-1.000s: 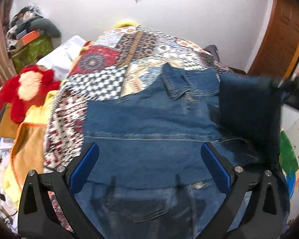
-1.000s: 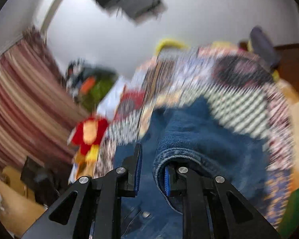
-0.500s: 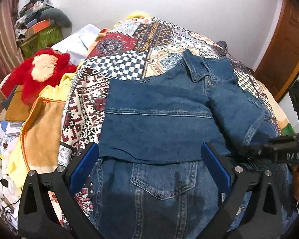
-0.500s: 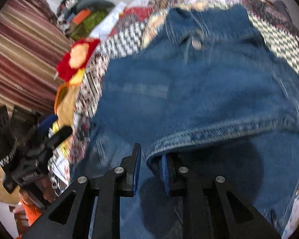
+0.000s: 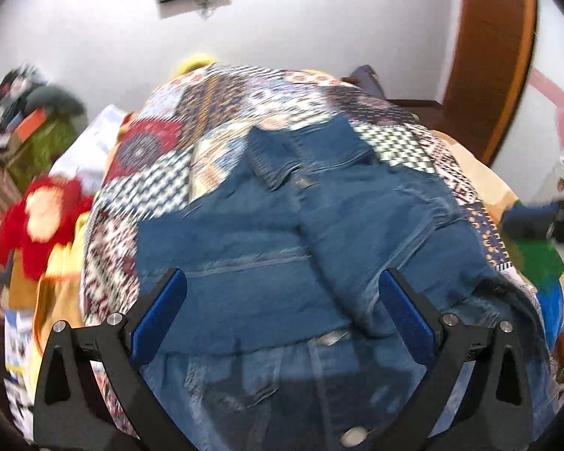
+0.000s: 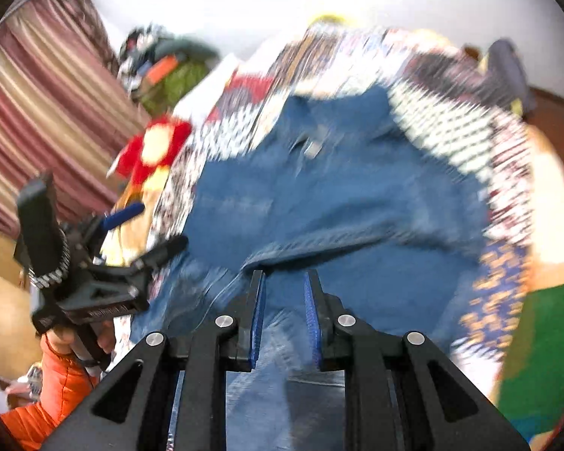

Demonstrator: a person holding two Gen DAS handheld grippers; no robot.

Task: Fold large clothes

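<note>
A blue denim jacket lies across the patchwork quilt, sleeves now folded inward. The right gripper, at six o'clock, has apparently let its sleeve go, jaws slightly parted; the left gripper hovers wide open

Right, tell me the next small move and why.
Probably lower both grippers to the denim jacket's near edge, ready to fold it up toward the collar: both sleeves lie folded across the body, and the left gripper and right gripper are open, holding nothing.
</note>
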